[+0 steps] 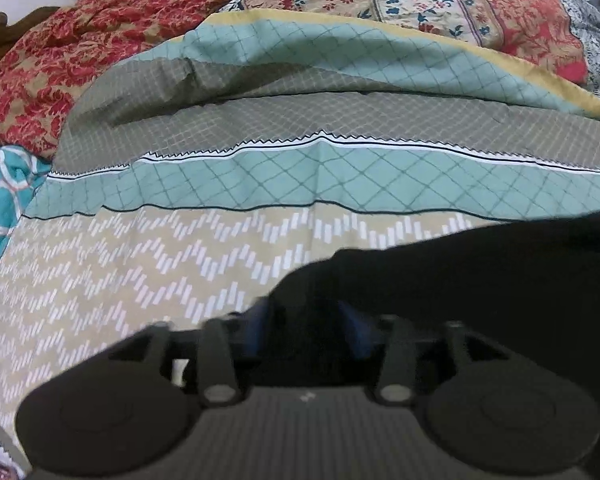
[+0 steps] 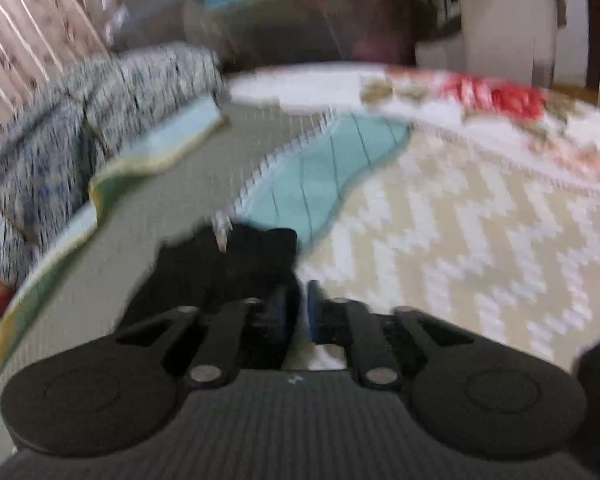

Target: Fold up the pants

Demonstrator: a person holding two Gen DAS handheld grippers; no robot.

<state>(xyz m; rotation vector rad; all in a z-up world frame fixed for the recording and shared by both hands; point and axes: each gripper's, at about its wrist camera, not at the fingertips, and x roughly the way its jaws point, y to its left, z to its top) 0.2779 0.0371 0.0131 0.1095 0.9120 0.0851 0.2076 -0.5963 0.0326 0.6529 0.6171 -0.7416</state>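
Note:
The pants (image 1: 480, 272) are black and lie on a patterned bedspread (image 1: 140, 272), filling the lower right of the left wrist view. My left gripper (image 1: 308, 320) has its blue-padded fingers (image 1: 260, 320) either side of a fold of the black cloth and grips it. In the blurred right wrist view my right gripper (image 2: 298, 312) is nearly closed, with a bunch of the black pants (image 2: 228, 268) caught at its left finger (image 2: 280, 312) and rising in front of it.
A red floral quilt (image 1: 60, 60) and a beige floral one (image 1: 420, 0) are heaped at the back of the bed. A grey-blue patterned blanket (image 2: 80, 120) lies left, and a white bin (image 2: 504, 20) stands beyond the bed.

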